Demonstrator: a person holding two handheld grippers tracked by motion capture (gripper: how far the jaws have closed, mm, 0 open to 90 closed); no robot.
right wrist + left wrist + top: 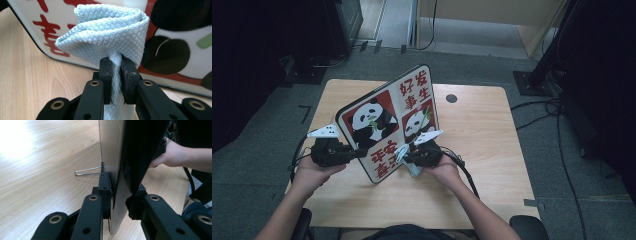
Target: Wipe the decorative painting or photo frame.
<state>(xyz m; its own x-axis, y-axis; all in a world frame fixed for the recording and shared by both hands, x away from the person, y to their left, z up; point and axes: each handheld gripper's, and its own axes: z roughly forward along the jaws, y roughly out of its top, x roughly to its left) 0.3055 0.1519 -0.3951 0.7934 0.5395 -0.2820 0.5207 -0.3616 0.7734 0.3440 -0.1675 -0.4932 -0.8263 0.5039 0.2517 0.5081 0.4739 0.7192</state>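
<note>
the panda board (388,122) stands tilted on edge in the middle of the high view, its printed face toward the person, its lower corner near the table's near half. the left gripper (357,152) clamps the board's left edge; in the left gripper view the two black jaws squeeze the thin board (117,202) from both sides, pale wooden back on one side, dark face on the other. a wire stand leg (87,172) sticks out from the back, lying just over the table.

the pale blue cloth (404,159) is pinched in the right gripper (409,159), pressed against the board's lower right area. in the right gripper view the jaws are clenched on the cloth (107,37), its folded, diamond-textured bulk bunched above the pads and touching the glossy face just beside a red character and a dark panda patch.

the wooden table (482,145) has bare room at the right of the frame and behind the board; a small dark round spot (451,98) sits near the far edge. cables trail over the grey floor at the right.

the board shows two pandas on red squares and red chinese characters, at the top right 好事发生, at the lower left what looks like 平安喜乐.
</note>
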